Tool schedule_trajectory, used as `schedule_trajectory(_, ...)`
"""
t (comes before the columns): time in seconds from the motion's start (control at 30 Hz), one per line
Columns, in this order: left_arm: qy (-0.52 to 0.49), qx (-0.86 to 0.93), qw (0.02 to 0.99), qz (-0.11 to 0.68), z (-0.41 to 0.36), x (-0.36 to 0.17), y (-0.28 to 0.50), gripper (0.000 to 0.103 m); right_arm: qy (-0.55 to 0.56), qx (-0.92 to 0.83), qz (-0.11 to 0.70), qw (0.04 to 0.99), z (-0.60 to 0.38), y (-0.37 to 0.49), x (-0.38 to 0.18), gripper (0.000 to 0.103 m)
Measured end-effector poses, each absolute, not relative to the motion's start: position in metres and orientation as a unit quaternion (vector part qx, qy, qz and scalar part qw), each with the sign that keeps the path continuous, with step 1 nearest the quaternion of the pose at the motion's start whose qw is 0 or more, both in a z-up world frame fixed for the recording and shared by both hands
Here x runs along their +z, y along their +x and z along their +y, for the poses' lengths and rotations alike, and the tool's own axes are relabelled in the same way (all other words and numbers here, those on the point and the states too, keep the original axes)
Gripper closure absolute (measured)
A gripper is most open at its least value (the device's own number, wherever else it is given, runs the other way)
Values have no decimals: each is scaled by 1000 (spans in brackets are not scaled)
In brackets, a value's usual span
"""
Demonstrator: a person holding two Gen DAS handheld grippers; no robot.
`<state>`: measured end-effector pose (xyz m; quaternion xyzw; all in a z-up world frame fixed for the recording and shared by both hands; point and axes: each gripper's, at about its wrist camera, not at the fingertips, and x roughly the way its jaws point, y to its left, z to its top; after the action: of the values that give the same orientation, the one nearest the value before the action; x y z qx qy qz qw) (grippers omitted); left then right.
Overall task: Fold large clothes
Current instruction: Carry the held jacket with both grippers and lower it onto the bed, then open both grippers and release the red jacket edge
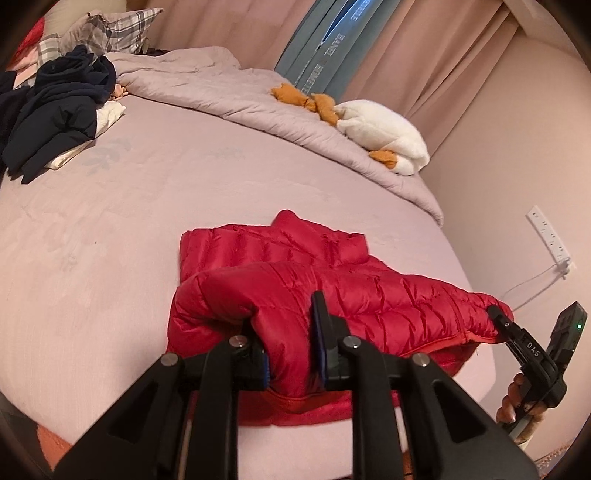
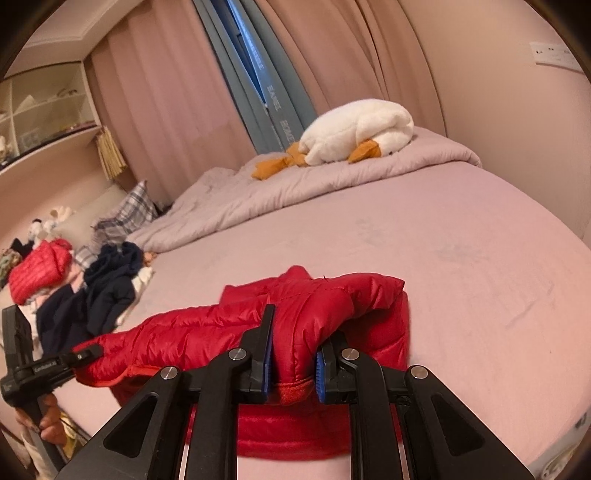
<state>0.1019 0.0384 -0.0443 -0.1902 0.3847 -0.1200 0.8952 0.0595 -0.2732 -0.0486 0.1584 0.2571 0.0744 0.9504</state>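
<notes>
Gripping red jacket (image 1: pixel 332 291) w/ both: left gripper (image 1: pixel 288 354); right gripper (image 2: pixel 293 363) | pink bed (image 1: pixel 110 240); curtains (image 2: pixel 166 92)

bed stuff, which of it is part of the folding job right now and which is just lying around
In the job:
red puffer jacket
left tool, gripping the jacket's near edge
right tool, gripping the same edge

Lying about:
dark clothes pile
white goose plush
grey quilt
plaid pillow
</notes>
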Motion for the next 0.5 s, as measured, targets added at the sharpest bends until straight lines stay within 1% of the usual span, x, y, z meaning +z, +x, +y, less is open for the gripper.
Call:
schedule_trajectory(0.2, -185, -111, 885, 413, 34, -65, 144, 82, 139, 46, 288, 946, -271, 94, -62, 87)
schedule_trajectory(0.27, -181, -112, 886, 412, 34, -74, 155, 78, 138, 40, 302, 943, -270, 106, -68, 87)
schedule_trajectory(0.33, -182, -107, 885, 415, 36, -84, 162, 67, 140, 31, 312, 939, -270, 115, -73, 87)
schedule_trajectory(0.37, -184, -104, 883, 418, 39, -90, 164, 65, 143, 30, 316, 937, -271, 118, -76, 86)
schedule_trajectory(0.4, -187, -108, 883, 417, 41, -93, 166, 61, 146, 30, 321, 935, -272, 121, -78, 85)
schedule_trajectory(0.43, -190, -114, 882, 415, 44, -95, 166, 54, 146, 29, 323, 935, -272, 123, -80, 82)
schedule_trajectory(0.47, -196, -122, 883, 409, 47, -95, 165, 51, 144, 24, 325, 935, -273, 124, -81, 76)
schedule_trajectory(0.5, -203, -130, 884, 401, 49, -95, 164, 46, 142, 19, 323, 936, -275, 124, -81, 73)
